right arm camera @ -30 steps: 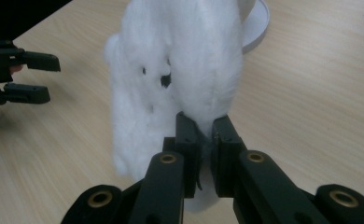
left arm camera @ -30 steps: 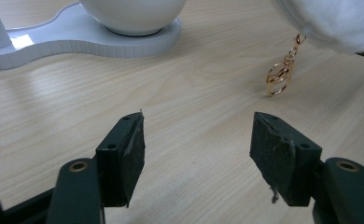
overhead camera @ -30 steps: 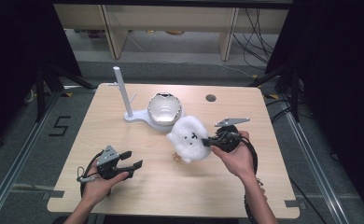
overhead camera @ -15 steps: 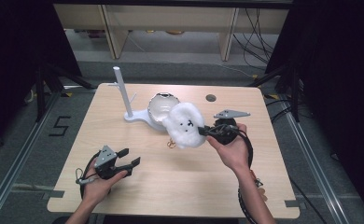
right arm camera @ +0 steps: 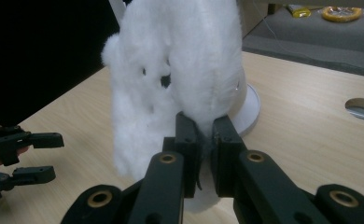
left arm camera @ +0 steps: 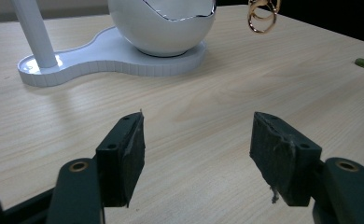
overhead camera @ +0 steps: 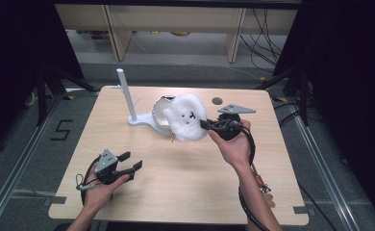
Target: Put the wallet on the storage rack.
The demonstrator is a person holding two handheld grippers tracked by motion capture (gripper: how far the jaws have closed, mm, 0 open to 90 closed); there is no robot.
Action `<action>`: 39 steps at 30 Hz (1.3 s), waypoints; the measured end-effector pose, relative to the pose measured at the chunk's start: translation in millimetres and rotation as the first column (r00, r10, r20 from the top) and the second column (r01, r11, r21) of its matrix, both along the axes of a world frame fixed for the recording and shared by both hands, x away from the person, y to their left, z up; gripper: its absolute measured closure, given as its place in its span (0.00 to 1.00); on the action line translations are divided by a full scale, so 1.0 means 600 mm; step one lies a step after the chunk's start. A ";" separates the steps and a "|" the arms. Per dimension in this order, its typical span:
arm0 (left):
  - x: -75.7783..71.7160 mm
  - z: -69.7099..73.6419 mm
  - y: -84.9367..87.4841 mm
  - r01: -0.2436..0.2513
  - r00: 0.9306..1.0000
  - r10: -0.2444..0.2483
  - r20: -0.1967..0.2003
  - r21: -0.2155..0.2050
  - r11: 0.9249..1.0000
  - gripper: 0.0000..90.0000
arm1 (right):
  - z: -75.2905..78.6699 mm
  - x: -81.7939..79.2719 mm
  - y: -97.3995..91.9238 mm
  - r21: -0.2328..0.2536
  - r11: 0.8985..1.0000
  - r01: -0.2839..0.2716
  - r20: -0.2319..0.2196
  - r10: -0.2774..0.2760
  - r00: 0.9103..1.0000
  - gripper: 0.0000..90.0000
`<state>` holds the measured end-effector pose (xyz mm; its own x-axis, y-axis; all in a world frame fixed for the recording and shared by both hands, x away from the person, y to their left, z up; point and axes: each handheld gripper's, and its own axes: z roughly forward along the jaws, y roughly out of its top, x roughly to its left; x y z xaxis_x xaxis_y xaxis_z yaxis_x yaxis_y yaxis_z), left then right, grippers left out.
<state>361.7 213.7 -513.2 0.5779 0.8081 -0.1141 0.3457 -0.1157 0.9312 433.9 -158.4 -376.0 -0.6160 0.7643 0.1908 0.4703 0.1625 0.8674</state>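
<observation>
Pale wood table on a grey floor, dark surroundings, shelving beyond the far edge.

Near edge, left side: left hand-held gripper rests low over the table in the person's hand, jaws spread wide with nothing between them; the left gripper view confirms bare pads over empty wood.

Middle of the table, right of centre: right hand-held gripper is clenched on a fold of the white plush toy. The right gripper view shows both pads pinching the fur at the toy's lower edge. The toy hangs clear of the table, just in front of and partly covering the white egg-shaped bowl. A gold ring clasp dangles from the toy.

Towards the far edge: the bowl sits on a white stand base with an upright post and a short side peg. A round cable hole lies near the far right.

Judgement: the step in hand is the carry of the toy towards the stand. Whether it goes into the bowl or its clasp onto the peg cannot be told. The next move calls for a firm grip and a careful approach, so the swinging toy does not knock the bowl.
</observation>
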 end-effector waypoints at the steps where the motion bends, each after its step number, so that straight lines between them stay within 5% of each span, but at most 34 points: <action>1: 0.001 0.000 0.001 0.001 1.000 -0.001 0.005 -0.005 1.000 0.39 | 0.002 0.004 0.003 -0.001 1.000 0.002 0.007 -0.002 1.000 0.94; 8: 0.000 0.000 0.001 -0.001 1.000 0.001 0.003 -0.002 1.000 0.39 | 0.005 0.019 0.011 0.015 1.000 0.023 0.029 -0.024 0.999 0.94; 10: -0.002 0.001 0.002 -0.008 1.000 0.008 0.002 0.003 1.000 0.39 | 0.008 0.021 0.014 0.034 0.999 0.036 0.005 -0.036 0.999 0.94; 26: -0.003 0.001 0.006 -0.011 1.000 0.011 0.004 -0.006 1.000 0.39 | 0.019 0.064 0.033 0.052 0.996 0.072 0.068 -0.076 0.995 0.94; 39: -0.005 0.002 0.007 -0.015 1.000 0.015 0.000 0.002 1.000 0.38 | 0.006 0.092 0.058 0.057 0.992 0.111 0.055 -0.114 0.992 0.93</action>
